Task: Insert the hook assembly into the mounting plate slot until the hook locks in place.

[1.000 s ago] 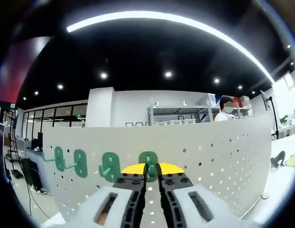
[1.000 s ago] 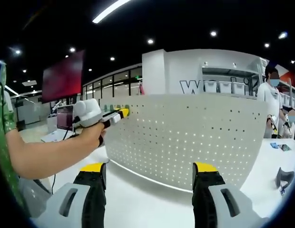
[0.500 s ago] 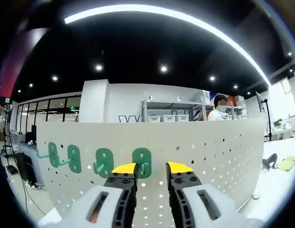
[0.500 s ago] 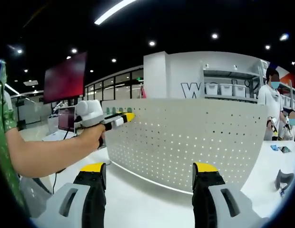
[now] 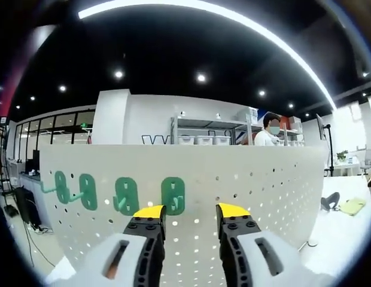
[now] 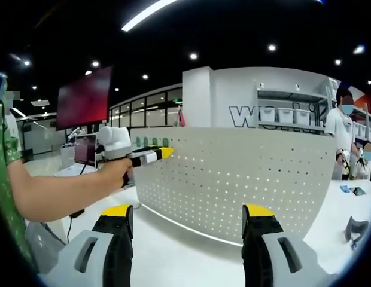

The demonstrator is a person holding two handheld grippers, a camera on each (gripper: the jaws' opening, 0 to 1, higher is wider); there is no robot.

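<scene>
Green hook assembly [image 5: 173,195] sits seated in the pegboard [image 5: 263,191] just ahead of your left gripper [image 5: 187,210], jaws apart, empty; right gripper [image 6: 188,210] wide, empty, farther off.

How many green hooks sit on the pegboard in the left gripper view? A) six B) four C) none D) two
B: four green hooks hang in a row on the white pegboard, just beyond the open left gripper.
</scene>
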